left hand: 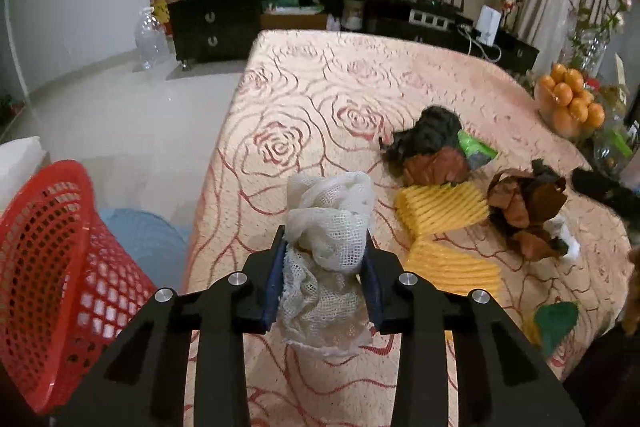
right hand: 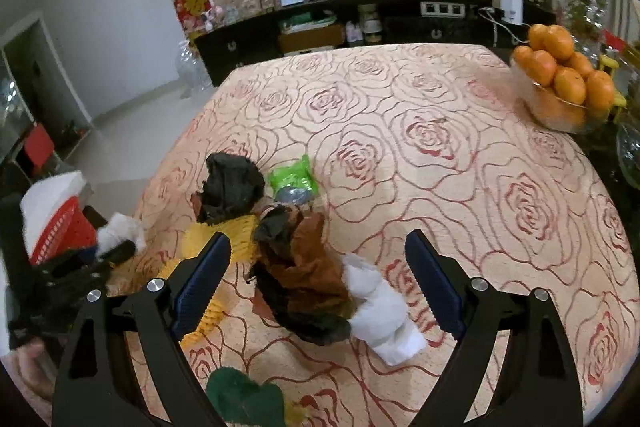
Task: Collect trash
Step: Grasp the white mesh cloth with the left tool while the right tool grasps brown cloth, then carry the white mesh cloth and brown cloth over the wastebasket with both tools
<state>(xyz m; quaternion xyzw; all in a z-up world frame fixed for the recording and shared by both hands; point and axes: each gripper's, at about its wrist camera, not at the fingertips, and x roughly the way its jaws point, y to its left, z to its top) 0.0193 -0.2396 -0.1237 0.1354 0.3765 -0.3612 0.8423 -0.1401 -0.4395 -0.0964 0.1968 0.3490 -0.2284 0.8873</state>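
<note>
My left gripper (left hand: pixel 326 239) is shut on a white mesh foam net (left hand: pixel 332 211), its blue pads pressing the net's sides just above the rose-patterned tablecloth (left hand: pixel 304 99). A red plastic basket (left hand: pixel 44 267) stands off the table's left edge. My right gripper (right hand: pixel 318 239) is open, its fingers astride a crumpled brown and black paper wad (right hand: pixel 304 275) with a white tissue (right hand: pixel 380 311) against it. Further trash lies around: a yellow foam net (left hand: pixel 440 207), a black wad (right hand: pixel 232 187), a green wrapper (right hand: pixel 292 179) and a dark green scrap (right hand: pixel 244 399).
A glass bowl of oranges (right hand: pixel 564 83) stands at the table's far right corner. A dark sideboard (left hand: pixel 224 23) with frames and ornaments runs along the back wall. A clear plastic bottle (left hand: pixel 150 39) stands on the floor at the left. A blue object (left hand: pixel 148 235) sits beside the basket.
</note>
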